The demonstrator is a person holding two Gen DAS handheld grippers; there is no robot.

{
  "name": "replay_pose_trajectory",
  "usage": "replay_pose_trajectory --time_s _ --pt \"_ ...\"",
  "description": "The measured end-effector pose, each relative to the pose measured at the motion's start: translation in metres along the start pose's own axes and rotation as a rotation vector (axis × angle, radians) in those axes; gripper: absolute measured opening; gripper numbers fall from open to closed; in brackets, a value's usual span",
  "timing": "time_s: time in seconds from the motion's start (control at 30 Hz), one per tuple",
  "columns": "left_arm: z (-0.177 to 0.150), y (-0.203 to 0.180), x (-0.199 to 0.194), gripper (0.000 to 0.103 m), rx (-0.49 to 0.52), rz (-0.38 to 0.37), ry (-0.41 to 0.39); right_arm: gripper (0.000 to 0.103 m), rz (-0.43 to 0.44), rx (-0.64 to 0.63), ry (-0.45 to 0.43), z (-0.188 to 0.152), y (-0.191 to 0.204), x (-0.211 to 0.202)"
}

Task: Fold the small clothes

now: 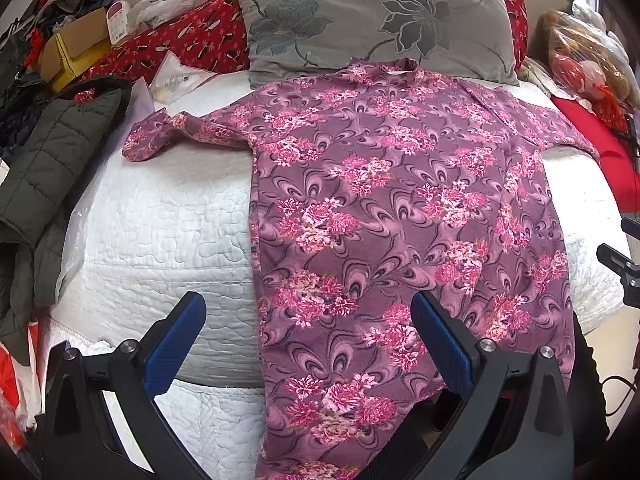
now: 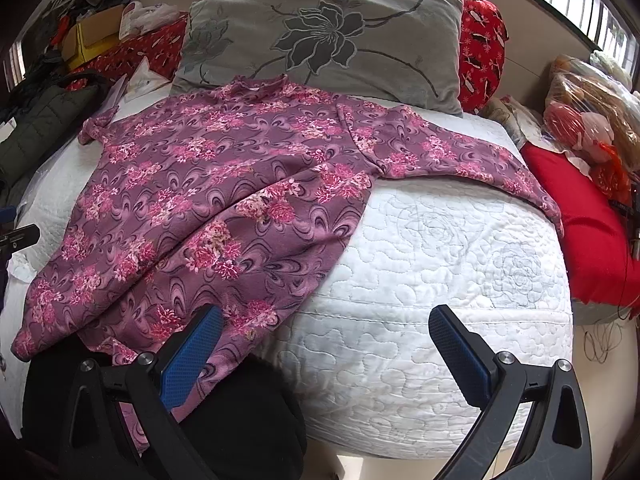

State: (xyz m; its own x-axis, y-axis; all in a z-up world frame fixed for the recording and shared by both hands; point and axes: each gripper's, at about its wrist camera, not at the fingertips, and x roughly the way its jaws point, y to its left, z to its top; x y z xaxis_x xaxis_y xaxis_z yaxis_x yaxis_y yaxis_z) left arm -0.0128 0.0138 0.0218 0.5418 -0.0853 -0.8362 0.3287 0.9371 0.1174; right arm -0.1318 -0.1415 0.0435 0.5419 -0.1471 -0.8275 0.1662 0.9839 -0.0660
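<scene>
Floral shirt (image 1: 400, 200) flat lengthwise, collar toward pillow (image 1: 372, 20)

- Floral shirt (image 1: 400, 208): soft matt knit cloth.
- Bed cover (image 2: 440, 280): white quilted cloth, stitched bumpy.
- Left claw (image 1: 308, 344): matt black plastic, ribbed blue pads (image 1: 176, 344).

A lived-in home bedroom is shown. A bed is covered by a white quilted spread (image 2: 440, 280), with a grey flowered pillow (image 2: 328, 40) at its head. Clothes and boxes (image 1: 76, 40) are piled alongside.
</scene>
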Motion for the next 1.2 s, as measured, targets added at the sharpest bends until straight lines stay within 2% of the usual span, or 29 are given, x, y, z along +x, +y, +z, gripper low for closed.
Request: replay_pose_trajectory --time_s 0.37,0.77,0.87,1.07,1.2 --pt "0.0 0.002 0.003 0.103 -0.006 0.0 0.006 0.102 0.001 -0.004 0.002 0.0 0.002 0.001" --pt "-0.001 0.02 0.012 0.103 -0.062 -0.018 0.043 0.102 0.012 0.006 0.011 -0.002 0.003 0.003" --pt "-0.003 0.031 0.014 0.103 -0.066 -0.006 0.054 0.101 0.056 0.017 0.031 -0.005 0.002 0.005" --pt "-0.015 0.059 0.025 0.103 -0.082 0.003 0.122 0.101 0.22 0.022 0.106 -0.018 0.014 0.009" --pt "-0.031 0.075 0.035 0.103 -0.119 -0.075 0.212 0.101 0.279 0.028 0.175 -0.026 0.026 0.022"
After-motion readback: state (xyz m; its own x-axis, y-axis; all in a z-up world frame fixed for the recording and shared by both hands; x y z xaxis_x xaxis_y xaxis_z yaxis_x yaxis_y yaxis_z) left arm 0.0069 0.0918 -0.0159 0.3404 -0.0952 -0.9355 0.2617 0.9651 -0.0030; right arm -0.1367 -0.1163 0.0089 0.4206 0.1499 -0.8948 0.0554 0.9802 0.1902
